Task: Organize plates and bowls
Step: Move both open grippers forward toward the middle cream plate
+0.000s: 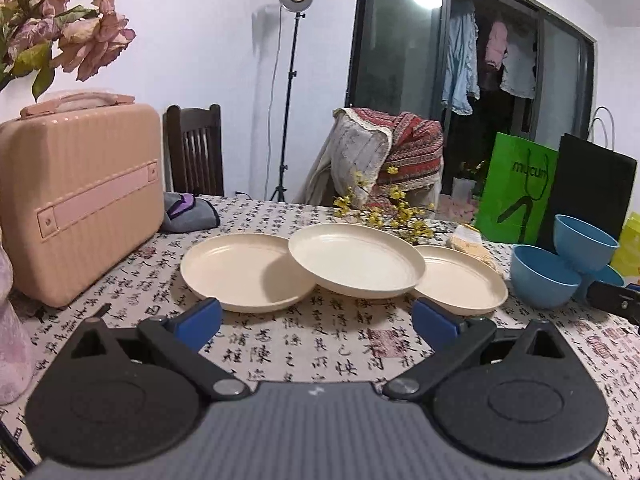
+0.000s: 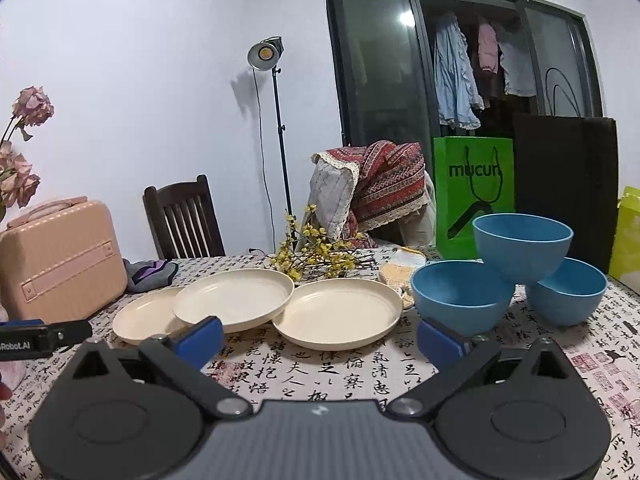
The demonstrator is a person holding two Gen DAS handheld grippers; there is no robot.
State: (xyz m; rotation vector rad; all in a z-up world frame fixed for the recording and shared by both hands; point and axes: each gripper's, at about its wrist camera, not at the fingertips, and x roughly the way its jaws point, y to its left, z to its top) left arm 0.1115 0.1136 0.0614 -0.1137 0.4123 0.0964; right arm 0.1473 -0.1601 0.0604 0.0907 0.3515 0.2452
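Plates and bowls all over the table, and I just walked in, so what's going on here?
A person holds a two-finger gripper in each hand; the left gripper and right gripper are open, above the tablecloth, and hold nothing. Three cream plates lie in a row, the middle plate propped on the left plate and overlapping the right plate. One blue bowl sits on two other blue bowls. Nothing is stacked neatly yet.

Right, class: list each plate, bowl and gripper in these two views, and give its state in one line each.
left plate: flat on the tablecloth, empty
middle plate: tilted, resting on the other two plates' rims
right plate: flat, empty
top bowl: upright, perched on the two lower bowls
lower bowls: upright on the cloth, empty
left gripper: open, holding nothing
right gripper: open, holding nothing
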